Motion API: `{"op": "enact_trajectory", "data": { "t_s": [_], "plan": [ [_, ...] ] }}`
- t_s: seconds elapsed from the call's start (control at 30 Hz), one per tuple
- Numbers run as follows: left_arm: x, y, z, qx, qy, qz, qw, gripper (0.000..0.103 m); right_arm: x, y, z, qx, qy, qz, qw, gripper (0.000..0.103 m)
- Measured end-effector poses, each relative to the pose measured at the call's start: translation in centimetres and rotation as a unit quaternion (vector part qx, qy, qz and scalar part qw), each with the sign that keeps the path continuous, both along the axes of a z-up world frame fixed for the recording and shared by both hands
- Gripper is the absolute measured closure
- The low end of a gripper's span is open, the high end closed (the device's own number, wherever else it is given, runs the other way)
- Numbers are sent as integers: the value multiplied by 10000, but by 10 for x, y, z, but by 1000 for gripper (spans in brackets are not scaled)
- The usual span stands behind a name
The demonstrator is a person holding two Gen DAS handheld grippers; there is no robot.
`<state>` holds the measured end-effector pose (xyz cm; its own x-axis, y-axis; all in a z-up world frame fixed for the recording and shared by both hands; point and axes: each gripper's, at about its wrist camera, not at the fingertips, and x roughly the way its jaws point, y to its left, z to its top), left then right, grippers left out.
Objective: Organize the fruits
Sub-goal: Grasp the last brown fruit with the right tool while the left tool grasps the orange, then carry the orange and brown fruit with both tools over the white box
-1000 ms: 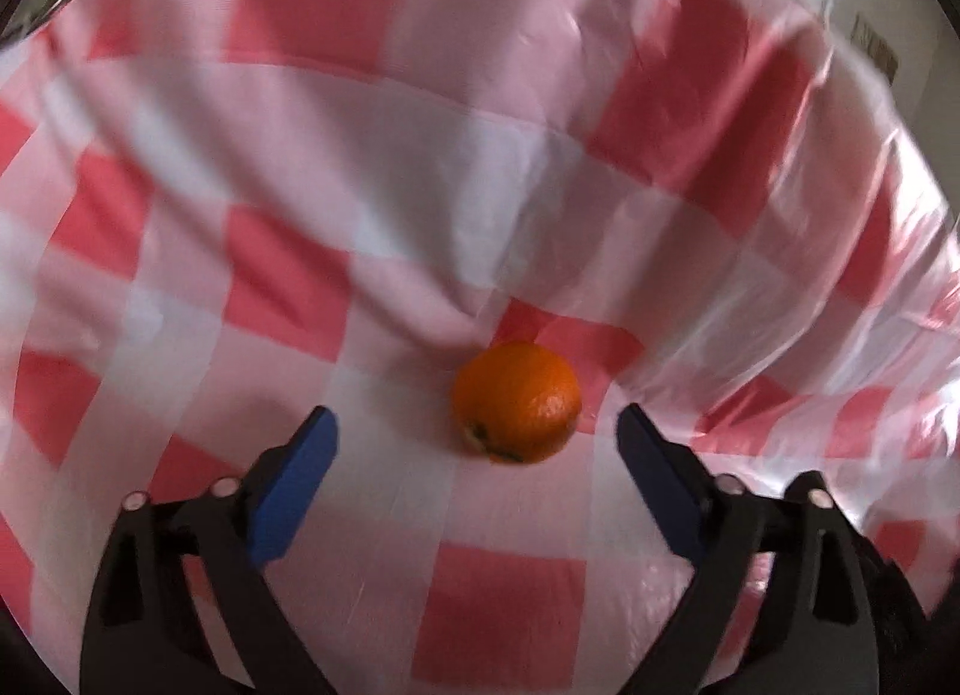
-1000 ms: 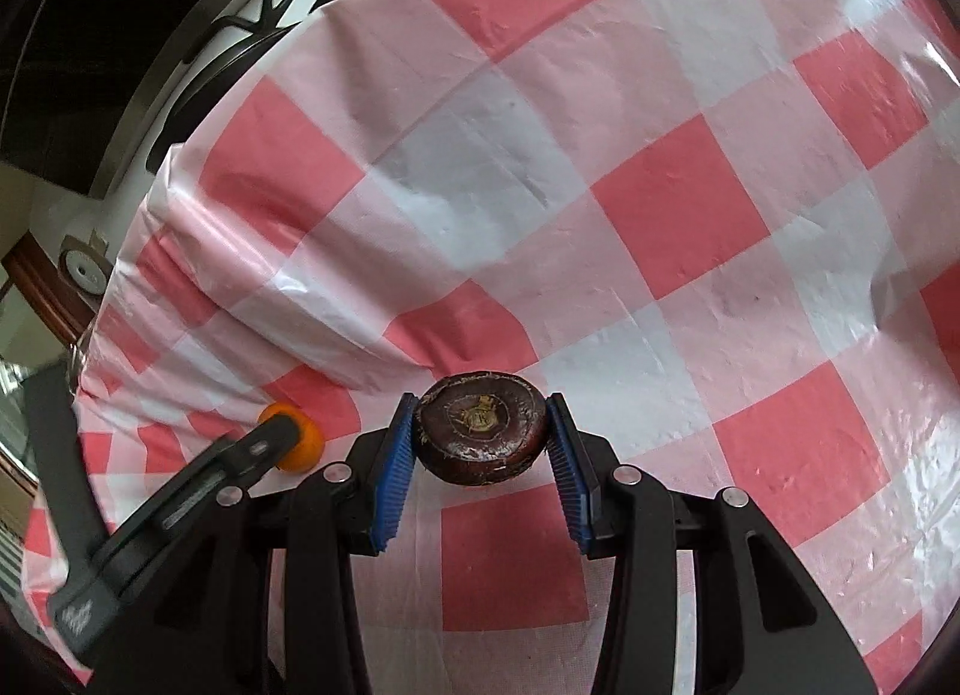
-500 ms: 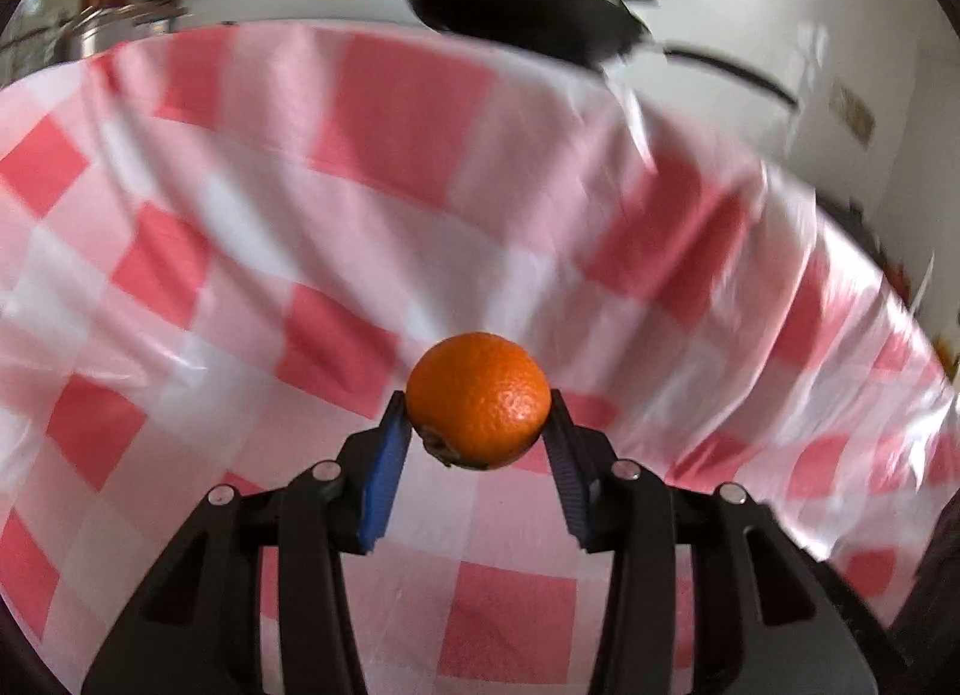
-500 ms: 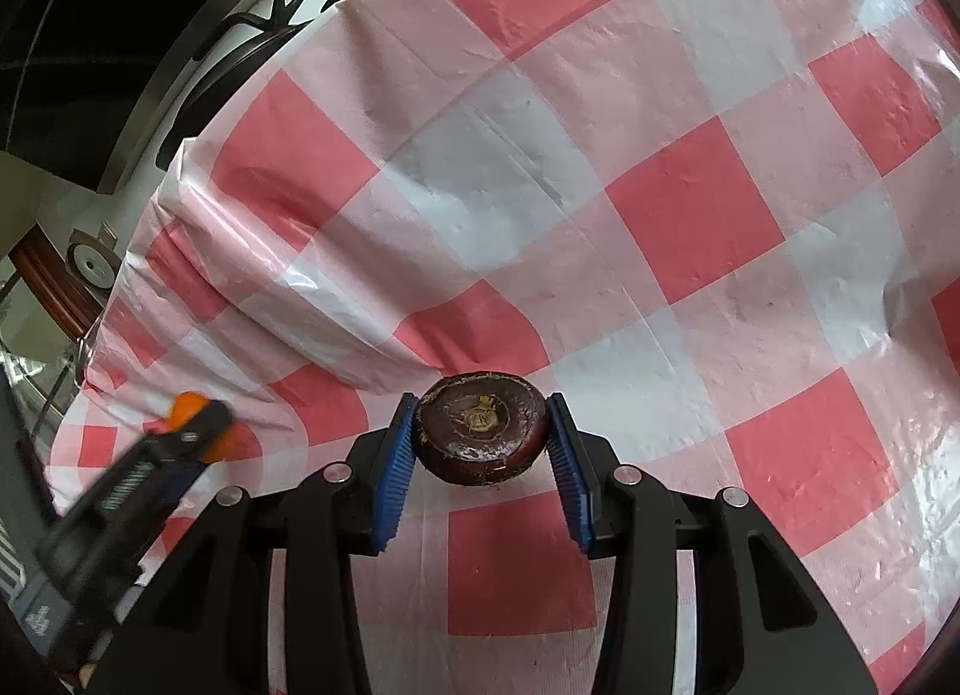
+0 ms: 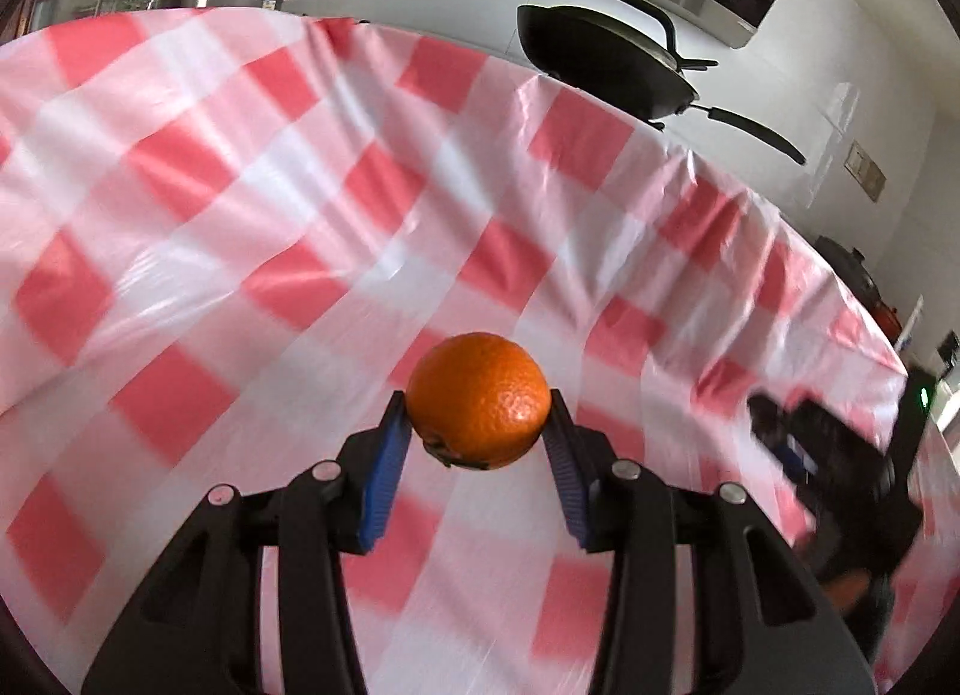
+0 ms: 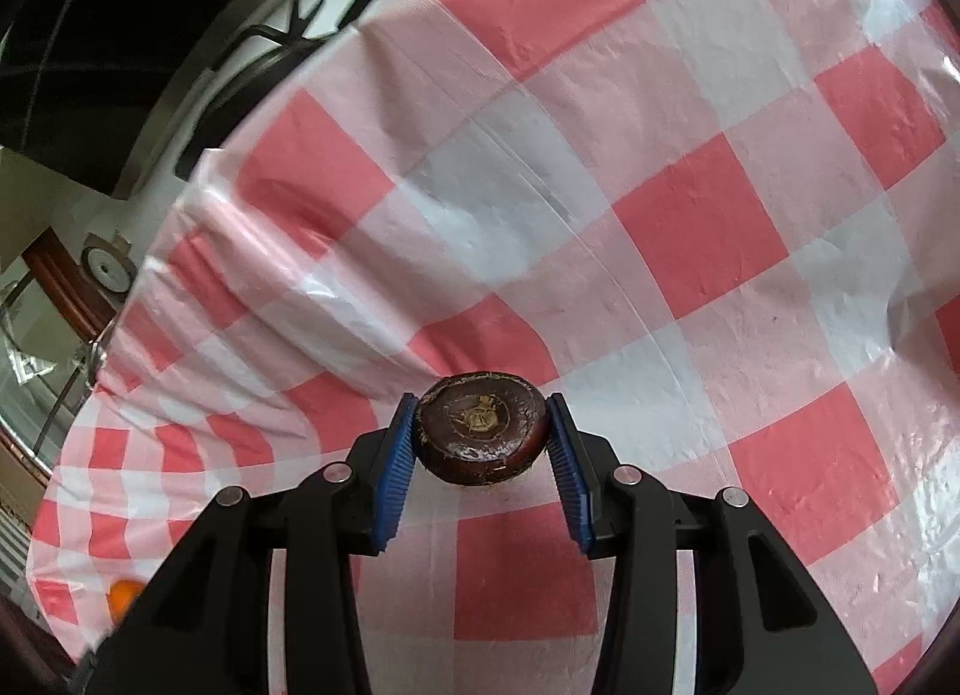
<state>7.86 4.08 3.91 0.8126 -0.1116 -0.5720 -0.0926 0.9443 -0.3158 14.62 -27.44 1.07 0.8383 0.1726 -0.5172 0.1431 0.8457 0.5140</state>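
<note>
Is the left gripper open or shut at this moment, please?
Shut: the left gripper has both blue pads pressed against the round orange fruit, one on each side.

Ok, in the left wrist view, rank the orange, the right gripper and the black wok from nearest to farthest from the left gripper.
1. Orange: clamped between the left gripper's blue pads.
2. Right gripper: blurred, low on the right, over the checked tablecloth.
3. Black wok: beyond the cloth's far edge, upper right.
</note>
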Motion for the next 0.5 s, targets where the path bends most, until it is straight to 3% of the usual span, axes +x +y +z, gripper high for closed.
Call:
{"op": "enact_trajectory", "data": {
  "t_s": [0.2, 0.5],
  "plan": [
    [-59, 19, 6, 214, -229, -59, 9995, 58, -37, 3, 4, 1, -230, -18, 9997, 61],
    [-125, 43, 20, -47, -639, -111, 9979, 58, -136, 46, 18, 367, -351, 508, 9974, 61]
  ]
}}
